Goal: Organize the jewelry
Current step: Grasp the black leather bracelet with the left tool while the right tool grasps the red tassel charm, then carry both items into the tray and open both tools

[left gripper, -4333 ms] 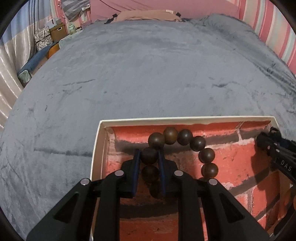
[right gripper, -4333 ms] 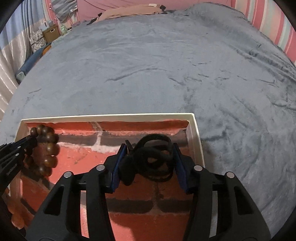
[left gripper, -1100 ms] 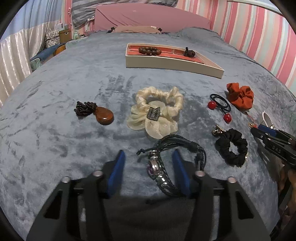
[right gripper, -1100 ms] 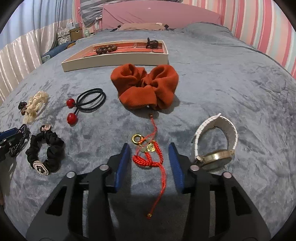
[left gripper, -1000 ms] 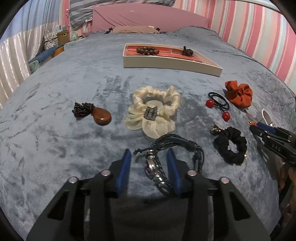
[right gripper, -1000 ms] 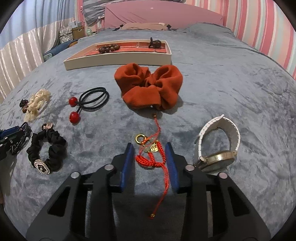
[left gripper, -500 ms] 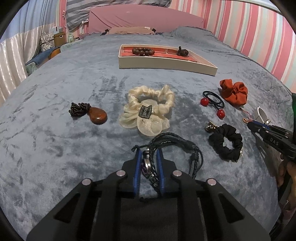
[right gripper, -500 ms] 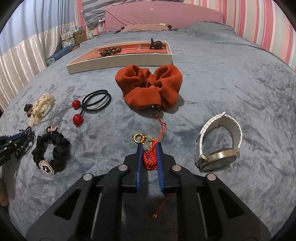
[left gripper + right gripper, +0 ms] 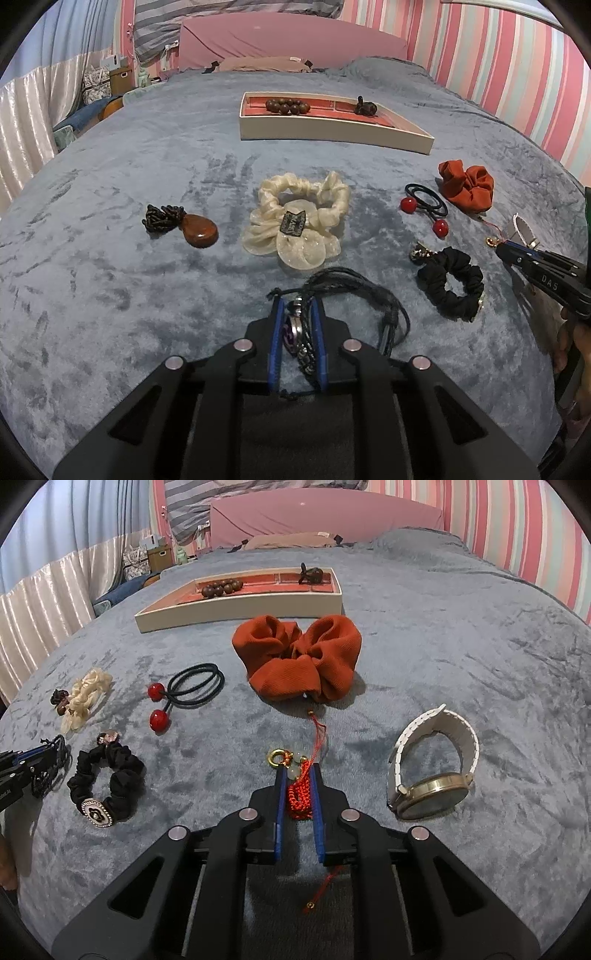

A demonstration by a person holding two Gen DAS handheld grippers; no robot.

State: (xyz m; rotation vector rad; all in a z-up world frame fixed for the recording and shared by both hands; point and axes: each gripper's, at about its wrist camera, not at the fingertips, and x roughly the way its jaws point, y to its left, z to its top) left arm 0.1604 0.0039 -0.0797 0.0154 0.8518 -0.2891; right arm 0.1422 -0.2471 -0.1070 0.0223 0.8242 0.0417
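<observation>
With both grippers clamped down on something, this looks like the pick-up step of the sort, right before the carry to the tray. The left gripper has its jaws pinched shut on the dark braided cord bracelet, holding the section with the little purple-faced metal charm, while the rest of the cord loops out to the right of the jaws, lying on the blanket. The right gripper is closed on the red knotted cord charm; its gold ring and pale jade-looking beads poke out just past the fingertips, and a thin red tail trails forward toward the rust-orange scrunchie straight ahead. The cream tray with the red brick-print lining sits well ahead of both jaws, already holding a brown wooden bead bracelet and a small dark knotted piece. My guess for the next move: lift both straight up so the loose ends clear the fuzzy grey blanket, then go forward to the tray. Both pieces are floppy, so they'll dangle and could snag. Still out on the bed: a satiny cream scrunchie ahead of the left jaws, a black scrunchie off to their right, and a white-strapped watch right of the right jaws.
</observation>
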